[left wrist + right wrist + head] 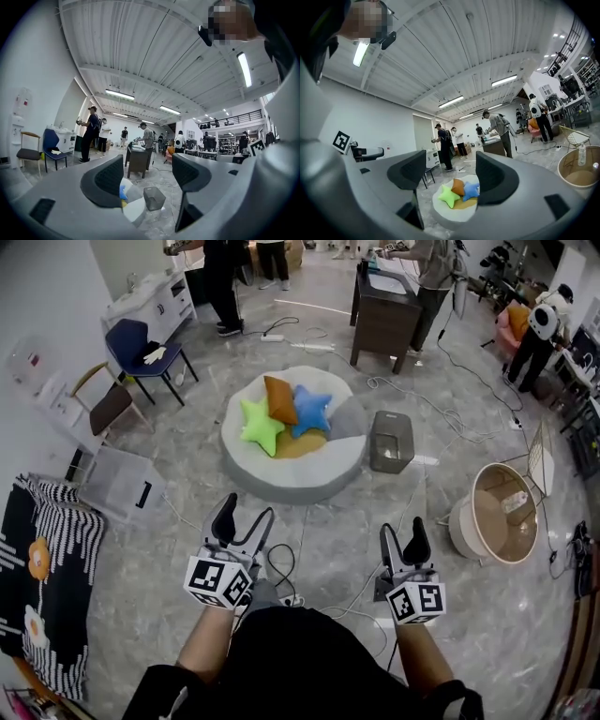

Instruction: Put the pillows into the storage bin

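A green star pillow [260, 425], an orange pillow [279, 399] and a blue star pillow [310, 409] lie together on a round grey-and-white floor cushion [292, 474]. A small grey bin [391, 441] stands on the floor just right of the cushion. My left gripper [244, 521] and right gripper [403, 542] hover low in the head view, well short of the cushion, both open and holding nothing. The right gripper view shows the green star [449, 196], orange pillow [458, 186] and blue star [471, 190] between its jaws, far off. The left gripper view shows the grey bin [153, 198].
A round beige basket [502, 512] stands at the right, a clear plastic box [122, 486] at the left. Cables [441, 409] run across the marble floor. A blue chair [141, 345], a dark cabinet [384, 320] and several people stand farther back.
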### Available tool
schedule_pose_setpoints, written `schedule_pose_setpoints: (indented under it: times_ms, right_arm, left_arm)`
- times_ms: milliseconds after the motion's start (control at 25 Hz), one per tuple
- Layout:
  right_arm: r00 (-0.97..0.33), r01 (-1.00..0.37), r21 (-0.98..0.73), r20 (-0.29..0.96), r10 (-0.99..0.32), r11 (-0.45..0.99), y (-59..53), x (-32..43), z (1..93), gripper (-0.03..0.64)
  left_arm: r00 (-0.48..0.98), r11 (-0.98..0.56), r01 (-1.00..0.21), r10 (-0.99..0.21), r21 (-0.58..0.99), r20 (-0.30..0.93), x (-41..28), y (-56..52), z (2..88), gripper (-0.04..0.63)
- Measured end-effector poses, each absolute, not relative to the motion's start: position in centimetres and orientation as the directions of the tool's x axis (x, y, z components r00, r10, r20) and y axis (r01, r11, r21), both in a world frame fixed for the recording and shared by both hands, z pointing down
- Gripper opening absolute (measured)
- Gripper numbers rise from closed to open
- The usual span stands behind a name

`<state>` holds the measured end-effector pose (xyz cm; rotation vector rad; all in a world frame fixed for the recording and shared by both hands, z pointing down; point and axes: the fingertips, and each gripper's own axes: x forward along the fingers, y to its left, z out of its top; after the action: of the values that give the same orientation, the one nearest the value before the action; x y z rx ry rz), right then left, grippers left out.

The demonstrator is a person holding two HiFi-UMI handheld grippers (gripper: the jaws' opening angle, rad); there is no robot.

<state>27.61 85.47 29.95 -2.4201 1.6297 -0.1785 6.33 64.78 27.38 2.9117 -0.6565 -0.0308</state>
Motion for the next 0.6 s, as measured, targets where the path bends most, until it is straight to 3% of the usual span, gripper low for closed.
schedule_pose_setpoints:
  times_ms: [600]
  right_arm:
    - [0.373,-0.91,-0.215,-0.049,-0.926,-0.355,64.9,27.5,28.6,0.331]
  left_arm:
    - [0.906,-0.897,-0.418,-0.422,0.145,0.005,7.3,45.6,27.4,0.337]
